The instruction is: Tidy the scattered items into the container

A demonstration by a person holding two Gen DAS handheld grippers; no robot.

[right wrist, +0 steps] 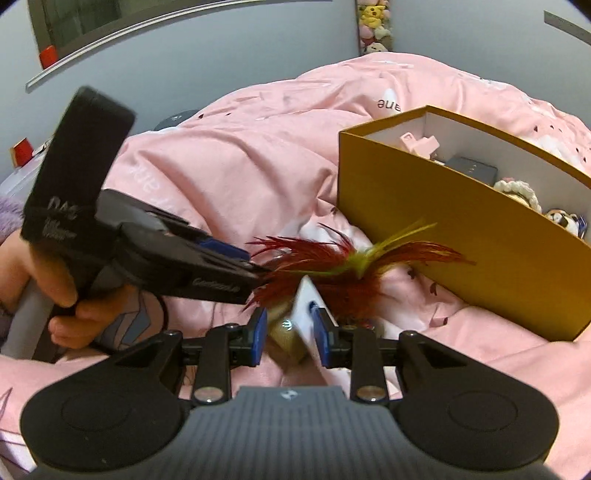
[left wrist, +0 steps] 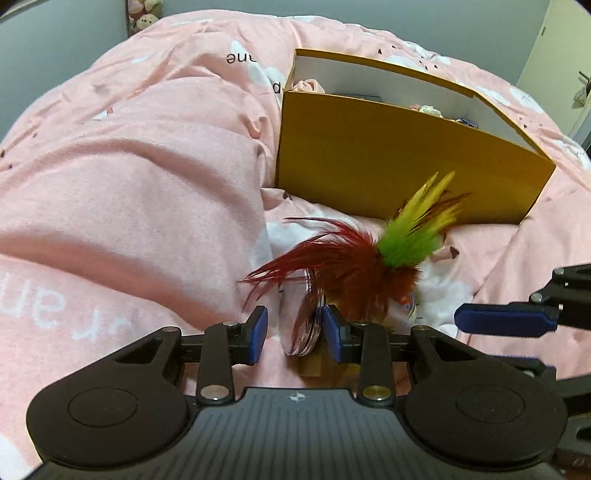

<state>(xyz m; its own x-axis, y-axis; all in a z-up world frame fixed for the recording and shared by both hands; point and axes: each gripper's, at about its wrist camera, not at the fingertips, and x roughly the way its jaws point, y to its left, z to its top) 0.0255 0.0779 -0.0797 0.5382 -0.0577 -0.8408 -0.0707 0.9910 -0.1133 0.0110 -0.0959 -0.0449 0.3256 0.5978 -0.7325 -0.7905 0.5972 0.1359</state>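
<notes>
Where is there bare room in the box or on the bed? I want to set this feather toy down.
Free: the quilt left of the yellow box. The box's right half is crowded with trinkets. The strip before its front wall is taken by the feather toy and both grippers.

One yellow cardboard box (left wrist: 388, 158) counted on pink bedding (left wrist: 129, 166). One feather toy (left wrist: 369, 254) seen, red and green-yellow plumes. One pink clip (right wrist: 417, 142), one dark case (right wrist: 471, 170) counted inside box. Two grippers seen: left gripper (left wrist: 295, 328), right gripper (right wrist: 288, 334). Other box contents too hidden for counting.

Pink duvet (left wrist: 147, 177) — plush toys (right wrist: 373, 26)
</notes>
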